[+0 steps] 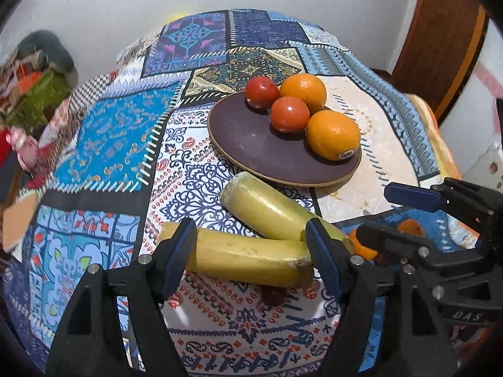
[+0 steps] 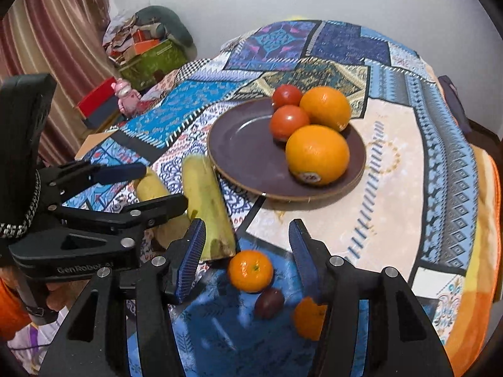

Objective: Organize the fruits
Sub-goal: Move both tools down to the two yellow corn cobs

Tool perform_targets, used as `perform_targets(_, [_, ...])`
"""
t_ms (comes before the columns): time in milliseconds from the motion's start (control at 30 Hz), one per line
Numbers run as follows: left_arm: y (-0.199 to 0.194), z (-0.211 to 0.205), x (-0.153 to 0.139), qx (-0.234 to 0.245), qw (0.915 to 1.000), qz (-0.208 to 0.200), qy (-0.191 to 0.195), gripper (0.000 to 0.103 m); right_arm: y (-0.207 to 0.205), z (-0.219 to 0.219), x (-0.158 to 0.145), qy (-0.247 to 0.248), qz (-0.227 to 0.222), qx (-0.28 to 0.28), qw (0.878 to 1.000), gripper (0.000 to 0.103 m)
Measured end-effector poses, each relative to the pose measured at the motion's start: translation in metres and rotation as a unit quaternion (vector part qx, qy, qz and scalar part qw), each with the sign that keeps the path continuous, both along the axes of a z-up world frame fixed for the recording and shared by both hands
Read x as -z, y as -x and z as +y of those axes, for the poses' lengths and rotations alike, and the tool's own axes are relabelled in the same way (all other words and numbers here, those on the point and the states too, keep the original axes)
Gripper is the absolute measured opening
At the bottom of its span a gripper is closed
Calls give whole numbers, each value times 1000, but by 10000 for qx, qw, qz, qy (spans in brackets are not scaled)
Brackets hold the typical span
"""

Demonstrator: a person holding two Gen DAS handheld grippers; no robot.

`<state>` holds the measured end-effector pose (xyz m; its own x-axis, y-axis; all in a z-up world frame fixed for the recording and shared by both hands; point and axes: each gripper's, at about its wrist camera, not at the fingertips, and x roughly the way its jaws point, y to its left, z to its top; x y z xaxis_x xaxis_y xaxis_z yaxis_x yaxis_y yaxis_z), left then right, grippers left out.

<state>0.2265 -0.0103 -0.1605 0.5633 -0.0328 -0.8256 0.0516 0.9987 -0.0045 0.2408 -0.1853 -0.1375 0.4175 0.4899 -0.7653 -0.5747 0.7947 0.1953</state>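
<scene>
A dark round plate (image 1: 248, 144) (image 2: 242, 154) on the patchwork cloth holds two oranges (image 1: 333, 134) (image 2: 317, 154) and two red fruits (image 1: 290, 114) (image 2: 288, 122). Two yellow bananas lie in front of it. My left gripper (image 1: 251, 248) is open, its fingers on either side of the near banana (image 1: 248, 259), which also shows in the right wrist view (image 2: 151, 188). The other banana (image 1: 267, 207) (image 2: 207, 210) lies beside it. My right gripper (image 2: 246, 248) is open above a small mandarin (image 2: 250, 270). A dark plum (image 2: 269, 303) and another mandarin (image 2: 309, 317) lie near it.
The table (image 2: 393, 188) has a colourful patchwork cloth (image 1: 110, 144). Boxes and clutter (image 2: 147, 53) stand beyond its far left edge, beside a curtain (image 2: 53, 47). A wooden door (image 1: 440, 37) is at the right. The right gripper (image 1: 440, 216) shows in the left wrist view.
</scene>
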Motion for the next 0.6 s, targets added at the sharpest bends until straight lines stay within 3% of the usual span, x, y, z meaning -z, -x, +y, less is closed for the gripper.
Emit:
perform_targets(433, [7, 32, -8, -24, 9995, 53, -314, 71, 9, 33, 14, 129, 179, -395, 9990, 52])
perform_targets(600, [13, 52, -9, -95, 9996, 120, -230, 71, 11, 44, 12, 201, 70, -432, 9988, 52])
